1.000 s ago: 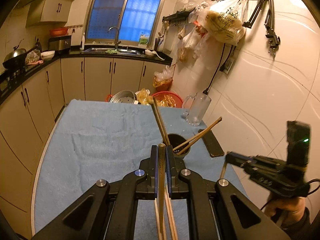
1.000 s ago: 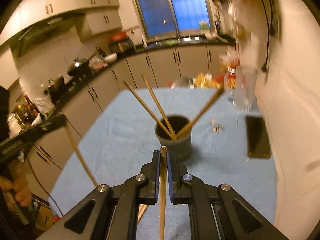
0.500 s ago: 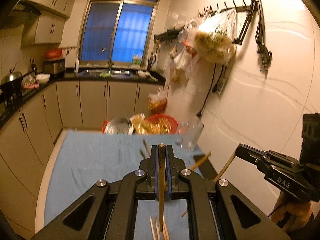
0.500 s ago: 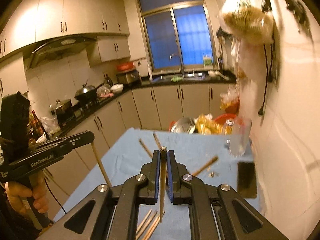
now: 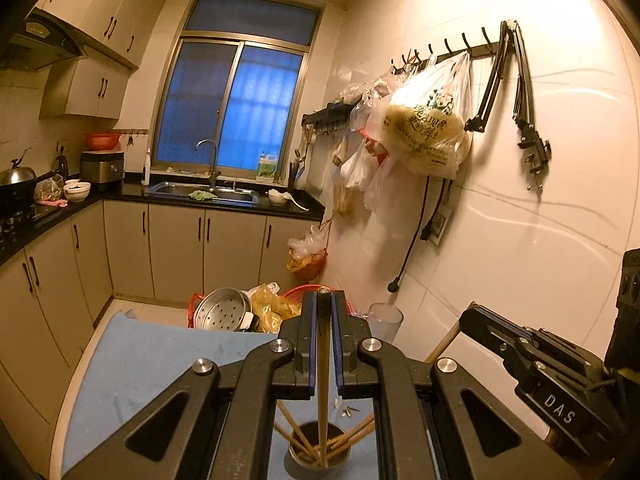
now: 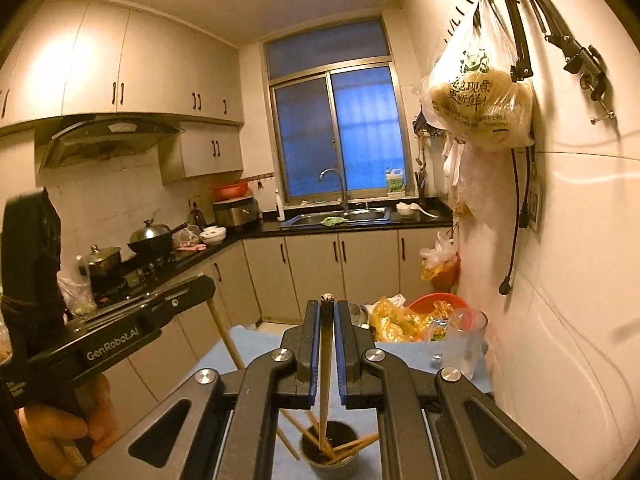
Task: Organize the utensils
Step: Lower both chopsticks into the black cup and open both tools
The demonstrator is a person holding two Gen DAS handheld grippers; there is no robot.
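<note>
My left gripper [image 5: 323,300] is shut on one wooden chopstick [image 5: 322,380] that hangs nearly upright, with its lower end over the mouth of a dark cup [image 5: 320,450] holding several chopsticks. My right gripper [image 6: 327,308] is shut on another chopstick [image 6: 326,368], whose lower tip points into the same cup [image 6: 330,454]. The two grippers hover side by side above the cup. In the right wrist view a hand [image 6: 60,432] holds the left gripper's handle. A blue cloth-covered table [image 5: 140,360] carries the cup.
A glass mug [image 6: 460,344] stands near the wall at the table's far right. Beyond the far edge are a steamer pot [image 5: 220,314] and a red basket [image 6: 438,300] with yellow bags. Small scraps [image 5: 348,410] lie beside the cup. The tiled wall is close on the right.
Both grippers have risen and tilted upward, each still shut on its chopstick. The cup has slid from ahead of the jaws to below them.
</note>
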